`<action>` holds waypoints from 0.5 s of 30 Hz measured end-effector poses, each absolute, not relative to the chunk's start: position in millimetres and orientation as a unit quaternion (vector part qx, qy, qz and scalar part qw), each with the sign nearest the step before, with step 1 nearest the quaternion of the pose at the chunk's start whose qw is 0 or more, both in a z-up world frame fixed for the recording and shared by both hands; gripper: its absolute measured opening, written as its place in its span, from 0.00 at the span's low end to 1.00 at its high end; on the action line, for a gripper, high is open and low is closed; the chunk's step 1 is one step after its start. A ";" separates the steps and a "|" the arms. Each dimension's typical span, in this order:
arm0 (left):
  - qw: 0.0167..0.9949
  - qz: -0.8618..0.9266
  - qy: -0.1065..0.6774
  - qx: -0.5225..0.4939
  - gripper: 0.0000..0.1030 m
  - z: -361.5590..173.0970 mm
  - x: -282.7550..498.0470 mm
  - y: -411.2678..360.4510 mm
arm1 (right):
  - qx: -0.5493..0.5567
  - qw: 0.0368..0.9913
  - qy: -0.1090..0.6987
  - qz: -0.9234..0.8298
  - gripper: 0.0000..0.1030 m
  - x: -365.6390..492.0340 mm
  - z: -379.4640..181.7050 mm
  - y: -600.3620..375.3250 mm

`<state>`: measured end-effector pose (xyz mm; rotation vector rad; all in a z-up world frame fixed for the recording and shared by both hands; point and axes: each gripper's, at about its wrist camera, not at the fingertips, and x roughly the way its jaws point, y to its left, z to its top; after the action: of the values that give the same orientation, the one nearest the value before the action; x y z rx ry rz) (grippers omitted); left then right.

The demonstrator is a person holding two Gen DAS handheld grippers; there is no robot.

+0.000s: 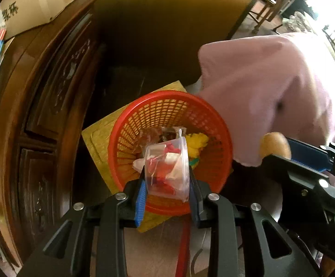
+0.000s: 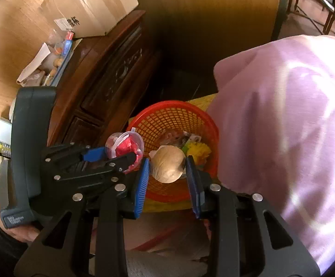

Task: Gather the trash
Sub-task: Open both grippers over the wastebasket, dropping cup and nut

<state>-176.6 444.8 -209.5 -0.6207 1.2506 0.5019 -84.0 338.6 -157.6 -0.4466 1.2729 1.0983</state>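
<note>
Dark carved wooden cabinet (image 1: 52, 106) stands left of both tongs. Directly below them sits a red mesh basket (image 1: 167, 113) of trash. Left gripper (image 1: 167, 184) clamps a clear plastic cup (image 1: 167, 168) stuffed with red scraps; right gripper (image 2: 167, 168) pinches a tan rounded lump (image 2: 167, 166).

Dim warm interior, blown-out window glare upper right, fisheye edge warping, slight blur

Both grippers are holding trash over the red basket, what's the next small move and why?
Probably open the left gripper: its clear plastic cup already hangs above the red basket. The right gripper and its tan ball could follow.
</note>
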 end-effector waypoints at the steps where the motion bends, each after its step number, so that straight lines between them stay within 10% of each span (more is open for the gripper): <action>1: 0.733 0.231 0.572 -0.289 0.36 -212.8 -178.5 448.5 | -0.190 0.638 0.567 0.485 0.34 -83.9 -160.5 342.1; 15: 0.727 0.247 0.572 -0.291 0.56 -213.9 -182.2 445.0 | -0.205 0.659 0.562 0.455 0.37 -85.7 -157.7 329.3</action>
<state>-182.2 445.0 -213.9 -0.6412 1.2604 0.5436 -85.7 329.3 -157.7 -0.4635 1.2723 1.0309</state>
